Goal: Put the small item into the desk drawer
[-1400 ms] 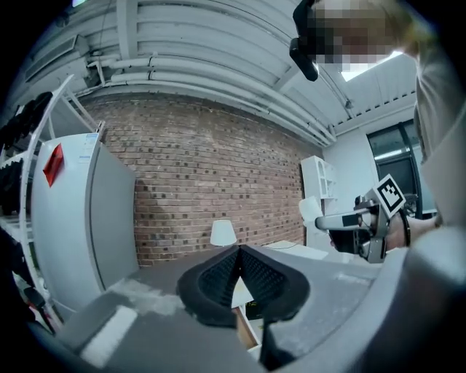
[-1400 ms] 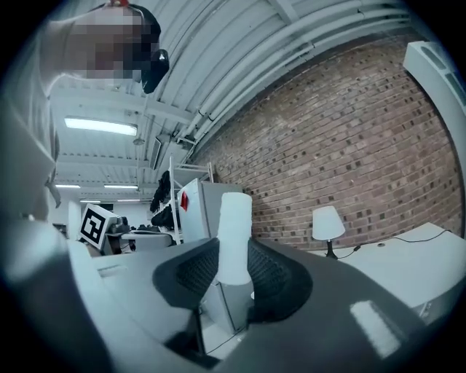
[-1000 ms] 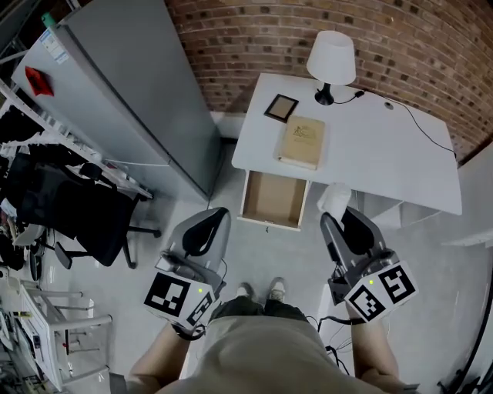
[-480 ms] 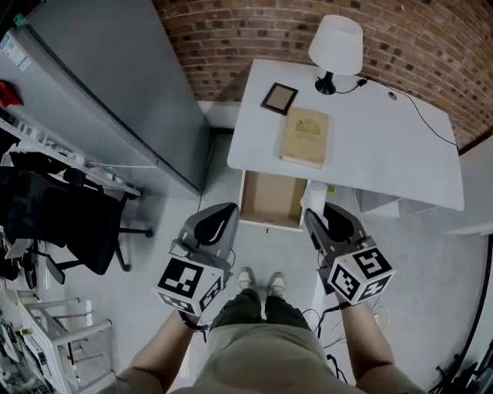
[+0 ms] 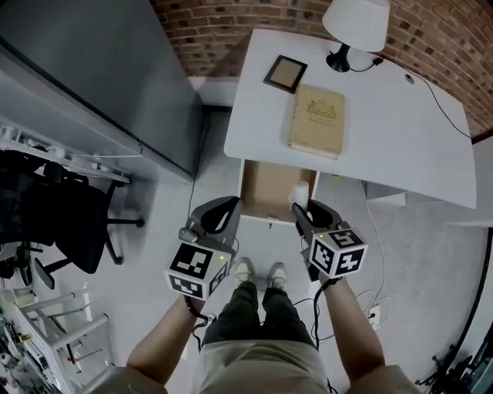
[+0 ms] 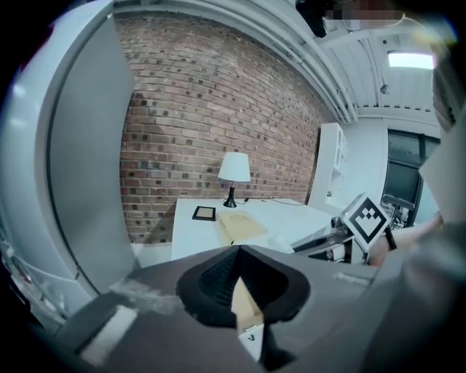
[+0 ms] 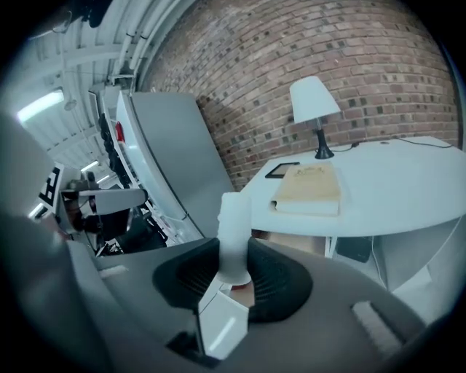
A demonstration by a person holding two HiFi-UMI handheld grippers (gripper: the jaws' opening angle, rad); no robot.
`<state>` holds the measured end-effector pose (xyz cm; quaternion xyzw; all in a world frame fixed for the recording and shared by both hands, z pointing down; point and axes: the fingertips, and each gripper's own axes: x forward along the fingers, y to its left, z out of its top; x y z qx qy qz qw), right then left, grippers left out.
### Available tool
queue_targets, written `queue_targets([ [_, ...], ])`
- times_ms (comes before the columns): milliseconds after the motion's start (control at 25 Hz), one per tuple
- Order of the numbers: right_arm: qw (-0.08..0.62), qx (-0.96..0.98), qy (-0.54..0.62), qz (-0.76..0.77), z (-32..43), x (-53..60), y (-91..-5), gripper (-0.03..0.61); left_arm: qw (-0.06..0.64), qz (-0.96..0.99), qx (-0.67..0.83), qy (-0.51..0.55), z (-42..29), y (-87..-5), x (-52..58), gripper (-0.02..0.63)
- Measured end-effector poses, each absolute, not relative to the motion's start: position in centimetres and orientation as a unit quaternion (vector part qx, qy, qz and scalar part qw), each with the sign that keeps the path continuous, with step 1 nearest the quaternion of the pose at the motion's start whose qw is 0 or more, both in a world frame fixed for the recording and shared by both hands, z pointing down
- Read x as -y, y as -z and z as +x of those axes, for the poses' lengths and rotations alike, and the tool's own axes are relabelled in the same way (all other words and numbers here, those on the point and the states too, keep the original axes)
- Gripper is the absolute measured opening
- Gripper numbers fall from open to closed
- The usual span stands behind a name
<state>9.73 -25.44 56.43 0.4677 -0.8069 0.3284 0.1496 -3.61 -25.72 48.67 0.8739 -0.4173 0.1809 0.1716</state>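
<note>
The desk drawer (image 5: 266,188) stands pulled open under the white desk (image 5: 385,146); its brown inside shows nothing in it. My right gripper (image 5: 302,209) is shut on a small white cylinder-shaped item (image 5: 299,192), held over the drawer's front right corner. In the right gripper view the item (image 7: 234,218) stands upright between the black pads (image 7: 273,280), with the drawer partly hidden behind it. My left gripper (image 5: 223,209) hovers just off the drawer's front left corner, jaws together and holding nothing; in the left gripper view (image 6: 237,255) its tips meet.
On the desk lie a tan book (image 5: 316,120) and a small dark picture frame (image 5: 281,73), with a white lamp (image 5: 356,19) behind them. A tall grey cabinet (image 5: 100,69) stands left of the desk, a black office chair (image 5: 54,215) further left. The person's feet (image 5: 258,273) are right before the drawer.
Both grippers have moved forward to the drawer front. The right one carried the white item leftward, from beside the drawer to above its front right corner.
</note>
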Motion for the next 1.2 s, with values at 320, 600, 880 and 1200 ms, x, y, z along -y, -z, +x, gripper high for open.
queue_targets([
  [320,0.193,0.772,-0.385,0.467,8.6,27.1,-69.7,0.126,0.230,0.864,0.400,-0.203,-3.5,-59.7,27.2,0.002],
  [600,0.249,0.750,-0.411,0.455,8.1,27.2,-79.2,0.126,0.255,0.854,0.387,-0.238,-3.8,-69.8,29.0,0.002],
  [880,0.296,0.729,-0.414,0.457,8.8,27.7,-84.5,0.129,0.296,0.843,0.377,-0.243,-3.3,-75.4,29.6,0.002],
  [1200,0.321,0.702,-0.424,0.474,10.0,27.3,-86.6,0.135,0.326,0.836,0.362,-0.252,-2.3,-77.5,28.4,0.002],
])
